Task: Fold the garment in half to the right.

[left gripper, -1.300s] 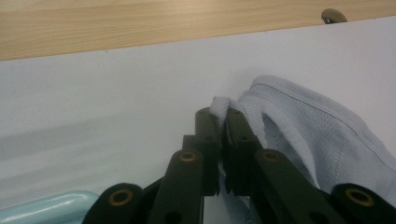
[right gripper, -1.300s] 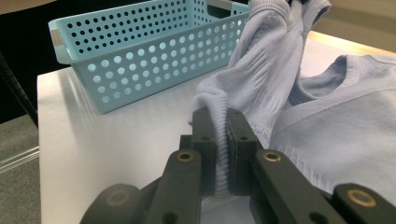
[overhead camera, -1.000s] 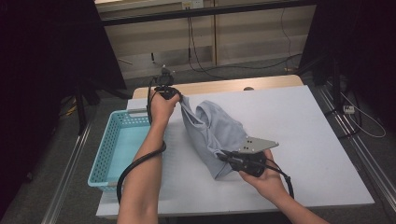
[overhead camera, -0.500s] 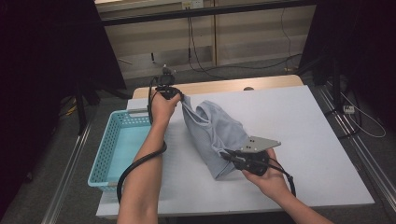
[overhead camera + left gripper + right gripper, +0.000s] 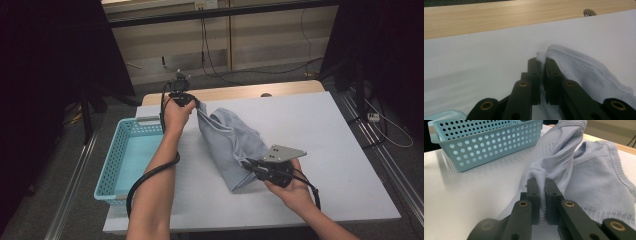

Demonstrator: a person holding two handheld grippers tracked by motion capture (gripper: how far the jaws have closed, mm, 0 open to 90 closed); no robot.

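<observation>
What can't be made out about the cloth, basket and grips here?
- Cloth: what garment it is; bunched in the high view, cut off by the right edge in both gripper views.
- Basket: near end hidden by the left forearm, high view.
- Left gripper: jaws hidden by the hand, high view.
- Right gripper: how deep the cloth sits; jaws cover it.

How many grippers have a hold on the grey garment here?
2. The left gripper pinches the garment at its far end near the wooden table edge; the right gripper is clamped on the ribbed near end, right of the basket.
</observation>
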